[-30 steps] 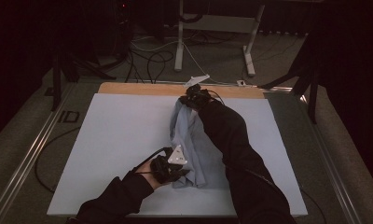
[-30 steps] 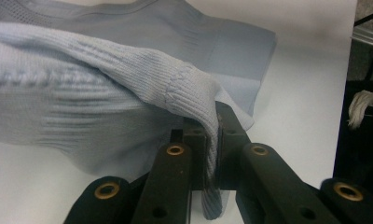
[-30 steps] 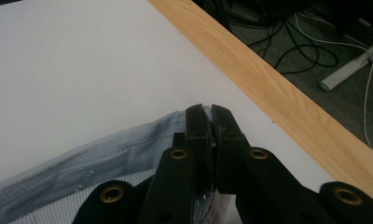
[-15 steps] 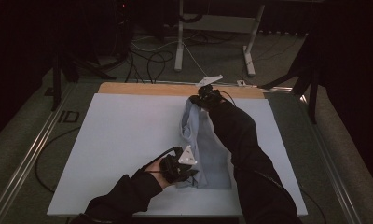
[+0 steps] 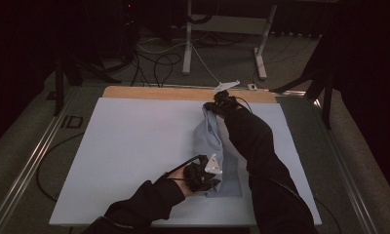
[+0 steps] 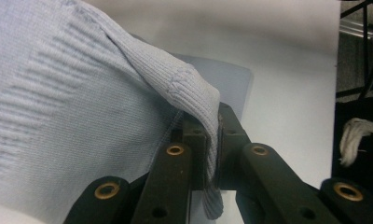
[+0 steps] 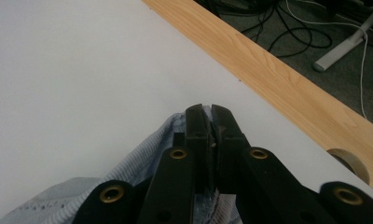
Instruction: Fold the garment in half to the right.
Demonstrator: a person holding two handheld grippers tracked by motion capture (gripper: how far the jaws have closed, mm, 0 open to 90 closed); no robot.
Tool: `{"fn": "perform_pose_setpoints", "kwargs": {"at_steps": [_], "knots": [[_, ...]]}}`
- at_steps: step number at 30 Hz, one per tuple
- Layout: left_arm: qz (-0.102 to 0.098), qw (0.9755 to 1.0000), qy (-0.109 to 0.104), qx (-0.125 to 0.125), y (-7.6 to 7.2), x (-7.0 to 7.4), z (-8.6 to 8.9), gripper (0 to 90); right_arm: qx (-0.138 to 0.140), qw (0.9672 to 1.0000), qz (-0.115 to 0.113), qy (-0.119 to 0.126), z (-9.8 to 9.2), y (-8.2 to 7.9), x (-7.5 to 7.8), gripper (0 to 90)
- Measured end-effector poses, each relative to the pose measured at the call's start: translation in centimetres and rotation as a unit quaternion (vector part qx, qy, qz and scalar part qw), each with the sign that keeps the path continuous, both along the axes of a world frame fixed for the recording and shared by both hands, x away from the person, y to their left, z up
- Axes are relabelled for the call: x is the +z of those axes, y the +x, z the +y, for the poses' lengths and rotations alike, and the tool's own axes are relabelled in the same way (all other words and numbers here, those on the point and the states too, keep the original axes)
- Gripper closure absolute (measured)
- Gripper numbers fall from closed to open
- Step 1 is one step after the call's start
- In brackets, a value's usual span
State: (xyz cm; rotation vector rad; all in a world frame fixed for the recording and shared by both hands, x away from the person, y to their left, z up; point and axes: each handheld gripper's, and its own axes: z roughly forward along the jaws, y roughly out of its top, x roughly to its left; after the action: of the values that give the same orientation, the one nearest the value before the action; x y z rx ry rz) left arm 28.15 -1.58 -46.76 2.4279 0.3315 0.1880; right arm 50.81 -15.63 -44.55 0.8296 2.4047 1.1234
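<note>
White tabletop point(image 5: 129, 156) left of sweater point(image 5: 210, 136) open, right crowded by sleeve point(image 5: 256, 146)

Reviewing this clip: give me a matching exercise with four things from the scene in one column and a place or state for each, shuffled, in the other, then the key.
Things:
1. left gripper
2. right gripper
3. wooden strip
4. pale blue knit garment

States:
A. runs along the table's far edge
B. clamps the garment's near end
C. stretched between both grippers
D. clamps the garment's far end

Pairs: 1-B, 2-D, 3-A, 4-C
</note>
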Motion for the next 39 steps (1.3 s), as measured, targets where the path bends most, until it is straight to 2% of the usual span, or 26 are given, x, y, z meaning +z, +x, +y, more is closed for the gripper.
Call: {"fn": "perform_pose_setpoints", "kwargs": {"at_steps": [13, 17, 22, 24, 26, 27, 28, 29, 30, 31, 32, 33, 34, 35, 36, 37, 39], "knots": [[0.009, 0.9998, 0.017, 0.008, 1.2, -2.2, -1.9, 86.7, 0.009, 0.9997, 0.023, 0.006, 0.5, 1.1, -2.2, 87.0], [0.009, 0.9997, 0.022, 0.010, 1.4, -2.5, -2.3, 86.7, 0.007, 0.9995, 0.030, -0.007, 0.5, 1.5, -3.3, 86.7], [0.018, 0.9995, 0.018, 0.015, 1.8, -3.1, -2.5, 86.7, 0.007, 0.9994, 0.032, -0.006, 0.4, 1.7, -3.9, 86.1], [0.020, 0.9995, 0.017, 0.016, 1.9, -3.3, -2.7, 86.6, 0.002, 0.9994, 0.034, 0.000, 0.1, 1.7, -4.0, 79.2], [0.021, 0.9995, 0.018, 0.016, 1.9, -3.4, -2.9, 86.5, -0.002, 0.9993, 0.035, -0.008, -0.1, 1.7, -4.1, 67.7], [0.021, 0.9995, 0.018, 0.016, 1.9, -3.4, -2.9, 86.5, -0.002, 0.9993, 0.035, -0.008, -0.1, 1.7, -4.1, 67.7], [0.020, 0.9995, 0.019, 0.016, 1.8, -3.3, -3.1, 86.4, -0.008, 0.9991, 0.041, -0.002, -0.4, 1.7, -3.9, 57.0], [0.020, 0.9995, 0.019, 0.016, 1.8, -3.3, -3.1, 86.4, -0.008, 0.9991, 0.041, -0.002, -0.4, 1.7, -3.9, 57.0], [0.019, 0.9995, 0.019, 0.015, 1.8, -3.3, -3.2, 86.3, -0.017, 0.9991, 0.039, 0.000, -0.9, 1.6, -3.7, 47.0], [0.019, 0.9995, 0.019, 0.015, 1.7, -3.3, -3.3, 86.3, -0.021, 0.9990, 0.039, -0.004, -1.2, 1.6, -3.6, 42.1], [0.019, 0.9995, 0.018, 0.016, 1.7, -3.3, -3.4, 86.3, -0.021, 0.9990, 0.039, -0.004, -1.2, 1.6, -3.6, 42.1], [0.020, 0.9995, 0.018, 0.016, 1.7, -3.3, -3.4, 86.1, -0.027, 0.9989, 0.038, -0.004, -1.6, 1.6, -3.5, 38.2], [0.020, 0.9995, 0.020, 0.015, 1.7, -3.3, -3.5, 85.9, -0.036, 0.9985, 0.041, 0.004, -2.3, 1.5, -3.1, 29.3], [0.021, 0.9995, 0.019, 0.012, 1.6, -3.2, -3.6, 85.5, -0.040, 0.9981, 0.047, 0.008, -2.7, 1.5, -3.0, 24.9], [0.021, 0.9995, 0.019, 0.012, 1.6, -3.2, -3.6, 85.2, -0.040, 0.9981, 0.047, 0.008, -2.7, 1.5, -3.0, 24.9], [0.022, 0.9995, 0.019, 0.011, 1.6, -3.2, -3.7, 84.1, -0.038, 0.9977, 0.053, 0.016, -3.5, 1.4, -2.7, 16.5], [0.032, 0.9994, 0.010, 0.009, 1.5, -3.2, -3.9, 82.7, -0.037, 0.9975, 0.058, 0.019, -3.8, 1.3, -2.7, 14.7]]}}
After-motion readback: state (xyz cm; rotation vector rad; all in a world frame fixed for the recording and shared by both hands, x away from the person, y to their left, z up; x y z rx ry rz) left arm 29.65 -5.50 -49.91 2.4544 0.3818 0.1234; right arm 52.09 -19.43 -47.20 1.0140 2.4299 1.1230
